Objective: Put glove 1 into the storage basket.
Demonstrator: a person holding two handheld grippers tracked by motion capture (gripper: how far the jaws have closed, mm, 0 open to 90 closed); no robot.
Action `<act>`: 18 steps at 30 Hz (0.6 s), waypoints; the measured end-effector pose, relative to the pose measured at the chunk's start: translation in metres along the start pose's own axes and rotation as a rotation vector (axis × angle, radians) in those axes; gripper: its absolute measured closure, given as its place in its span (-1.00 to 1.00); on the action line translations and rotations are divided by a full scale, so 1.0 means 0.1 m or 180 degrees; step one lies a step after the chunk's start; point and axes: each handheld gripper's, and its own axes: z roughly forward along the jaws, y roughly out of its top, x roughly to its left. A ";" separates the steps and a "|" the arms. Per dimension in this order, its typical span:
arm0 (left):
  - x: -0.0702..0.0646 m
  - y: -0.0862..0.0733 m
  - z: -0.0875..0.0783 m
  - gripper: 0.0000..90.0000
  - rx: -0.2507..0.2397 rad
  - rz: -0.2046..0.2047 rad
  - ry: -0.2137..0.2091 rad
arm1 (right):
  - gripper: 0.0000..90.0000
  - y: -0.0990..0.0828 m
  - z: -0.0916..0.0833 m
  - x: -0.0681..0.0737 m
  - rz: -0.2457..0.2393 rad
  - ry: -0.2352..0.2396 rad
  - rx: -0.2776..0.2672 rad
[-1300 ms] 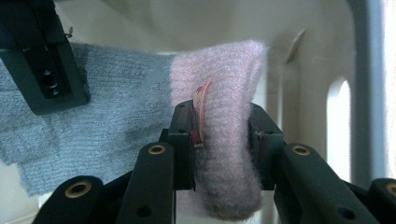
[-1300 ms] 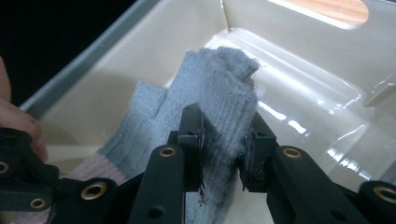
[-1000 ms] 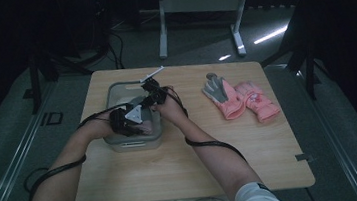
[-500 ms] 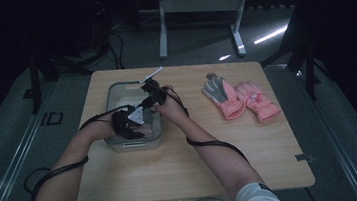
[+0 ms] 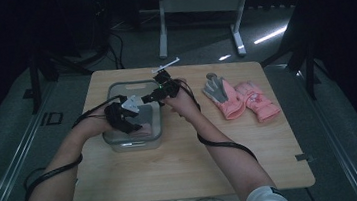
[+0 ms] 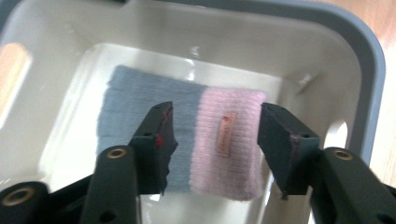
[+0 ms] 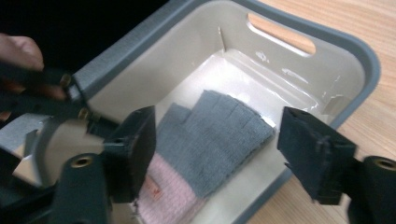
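From up high I see a wooden table (image 5: 183, 165) with a see-through bin (image 5: 115, 92) that has a grey rim. It sits near the far left part of the table. A person's arms come in from the bottom. The left gripper (image 5: 120, 117) hangs over the bin, and the right gripper (image 5: 152, 97) is just beside it, over the bin's right edge. Something pink shows at the bottom of the bin, but it is too dim to tell more from here. Well apart, on the right side of the table, lie two pink gloves (image 5: 240, 99) — one shows a grey palm and grey fingers.

In the left gripper view, I look down into the bin (image 6: 369, 70). A knitted glove (image 6: 187, 135) lies flat on the bottom. One half is grey and the other half is pink, with a small tag on the pink part. The left gripper (image 6: 215, 140) has its black jaws spread apart, and they have just been opening. The glove is below them, and nothing is pinched.

In the right gripper view, the same glove (image 7: 219, 135) lies in the bin (image 7: 359, 51). Its grey fingers point toward the far wall, and its pink cuff is nearer. The right gripper (image 7: 217, 154) has its jaws spread wide — they have just been opening too, and they hold nothing. The other gripper shows at the left edge, blurry.
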 end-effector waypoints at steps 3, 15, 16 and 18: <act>0.01 0.06 -0.07 -0.14 -0.0159 -0.0271 -0.0051 | -0.42 -0.05 -0.14 -0.01 0.0016 0.0005 -0.0136; -0.22 0.41 -0.01 -0.92 -0.0504 -0.0451 -0.0211 | -0.67 -0.38 -0.58 -0.14 -0.0316 -0.0141 -0.0319; -0.24 0.45 0.01 -1.00 -0.0468 -0.0453 -0.0238 | -0.67 -0.41 -0.61 -0.16 -0.0321 -0.0160 -0.0317; -0.28 0.51 0.04 -1.00 -0.0447 -0.0471 -0.0281 | -0.68 -0.43 -0.65 -0.18 -0.0322 -0.0166 -0.0322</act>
